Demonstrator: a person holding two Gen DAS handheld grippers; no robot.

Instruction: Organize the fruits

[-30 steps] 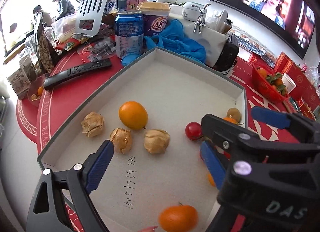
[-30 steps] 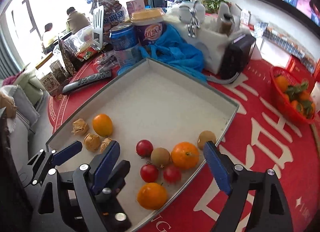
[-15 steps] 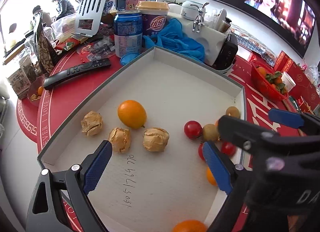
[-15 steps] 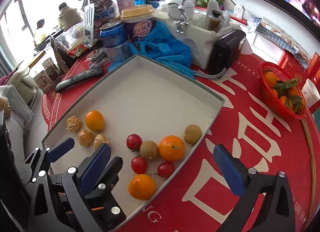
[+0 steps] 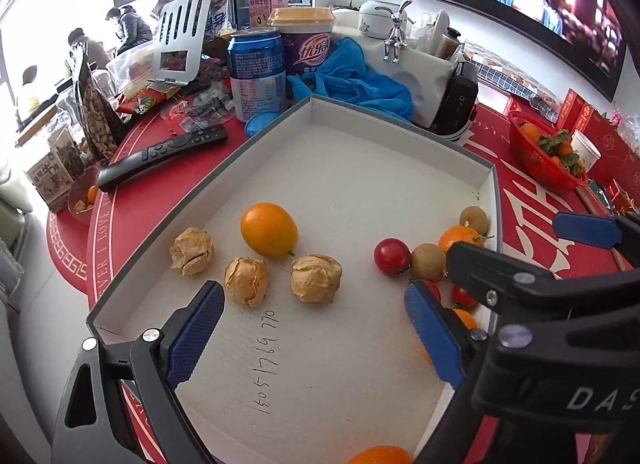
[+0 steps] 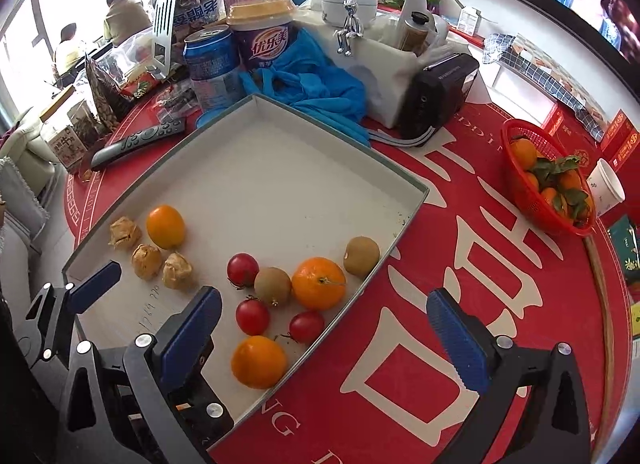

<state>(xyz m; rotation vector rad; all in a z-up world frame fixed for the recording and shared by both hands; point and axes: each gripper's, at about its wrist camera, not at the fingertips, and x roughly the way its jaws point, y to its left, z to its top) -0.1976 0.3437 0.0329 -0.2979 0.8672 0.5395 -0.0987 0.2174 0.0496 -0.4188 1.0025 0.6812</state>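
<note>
— So where is the fruit?
— In the shallow white cardboard tray (image 6: 224,168): three papery husked berries (image 5: 246,281) beside an orange citrus (image 5: 269,229) at its left, red cherry tomatoes (image 6: 252,316) and brown longans (image 6: 273,285) around a mandarin (image 6: 318,282) at its right.
— The grippers?
— The left gripper (image 5: 316,334) gapes empty over the tray. The right gripper (image 6: 326,338) has just spread its jaws wide, nothing clasped.

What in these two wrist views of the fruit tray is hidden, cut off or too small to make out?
- Left wrist view: the right hand-held gripper covers part of the fruit cluster; an orange shows only partly.
- Left wrist view: another orange is cut by the bottom edge.
- Right wrist view: the tray near corner lies behind the left hand-held gripper.
- Both views: the blue can label print is too small.
</note>
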